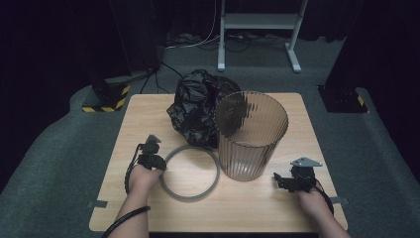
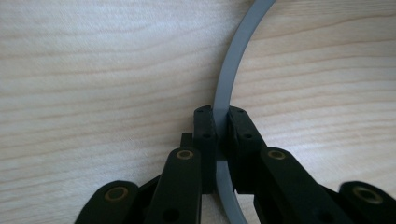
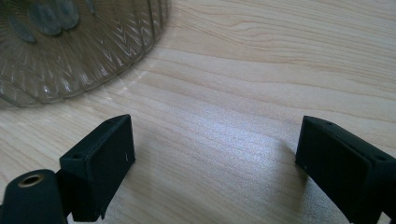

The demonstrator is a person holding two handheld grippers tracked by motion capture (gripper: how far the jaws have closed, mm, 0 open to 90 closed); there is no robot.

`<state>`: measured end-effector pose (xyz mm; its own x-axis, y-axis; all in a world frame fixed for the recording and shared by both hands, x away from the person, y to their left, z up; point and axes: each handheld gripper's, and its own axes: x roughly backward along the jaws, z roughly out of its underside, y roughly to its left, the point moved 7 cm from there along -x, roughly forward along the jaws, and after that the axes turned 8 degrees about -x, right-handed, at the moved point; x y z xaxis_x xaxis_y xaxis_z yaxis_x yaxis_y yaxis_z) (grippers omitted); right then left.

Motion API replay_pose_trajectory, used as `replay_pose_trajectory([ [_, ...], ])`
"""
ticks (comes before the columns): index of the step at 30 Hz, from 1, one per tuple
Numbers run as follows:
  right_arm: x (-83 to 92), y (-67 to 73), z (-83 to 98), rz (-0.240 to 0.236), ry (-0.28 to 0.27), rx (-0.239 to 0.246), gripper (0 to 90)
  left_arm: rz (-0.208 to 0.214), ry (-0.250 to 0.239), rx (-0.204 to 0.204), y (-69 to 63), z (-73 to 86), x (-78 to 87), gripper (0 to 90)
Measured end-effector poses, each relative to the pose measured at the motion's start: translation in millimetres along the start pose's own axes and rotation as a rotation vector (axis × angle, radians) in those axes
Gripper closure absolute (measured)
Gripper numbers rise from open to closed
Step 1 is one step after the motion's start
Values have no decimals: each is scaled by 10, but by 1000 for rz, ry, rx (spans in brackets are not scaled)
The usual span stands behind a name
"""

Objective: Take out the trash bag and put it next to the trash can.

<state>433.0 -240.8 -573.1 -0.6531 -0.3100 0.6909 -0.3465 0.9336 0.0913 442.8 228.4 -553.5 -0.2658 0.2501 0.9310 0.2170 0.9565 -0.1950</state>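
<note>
Grey ring (image 2: 225, 88), thin, flat on the table, clamped between left gripper (image 2: 221, 122) fingers; right gripper (image 3: 212, 154) fingers apart.

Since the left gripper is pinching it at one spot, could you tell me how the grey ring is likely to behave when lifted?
The grey ring looks thin and narrow, so probably light. Held by the left gripper at one point on its edge, its far side may sag or swing. Its smooth band might slip between the pads.

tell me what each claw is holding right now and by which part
The left claw pinches the grey ring across its thin band. The right claw is open over bare table, holding nothing.
</note>
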Motion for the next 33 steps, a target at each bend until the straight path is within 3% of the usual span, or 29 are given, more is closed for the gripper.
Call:
replay_pose_trajectory([
  [8,-1,-4,-1,0,-1,5,112,127,-99,20,80,188,38,833],
  [12,-1,-3,0,0,0,3,112,160,-121,22,91,224,39,834],
  [16,-1,0,0,-1,0,1,112,209,-150,64,134,267,43,835],
  [20,-1,0,0,0,0,0,112,224,-169,81,196,299,82,835],
  [24,0,1,1,1,-1,-1,113,268,-211,121,237,304,150,835],
  [33,1,2,1,2,-1,-2,113,264,-234,123,287,311,231,835],
])
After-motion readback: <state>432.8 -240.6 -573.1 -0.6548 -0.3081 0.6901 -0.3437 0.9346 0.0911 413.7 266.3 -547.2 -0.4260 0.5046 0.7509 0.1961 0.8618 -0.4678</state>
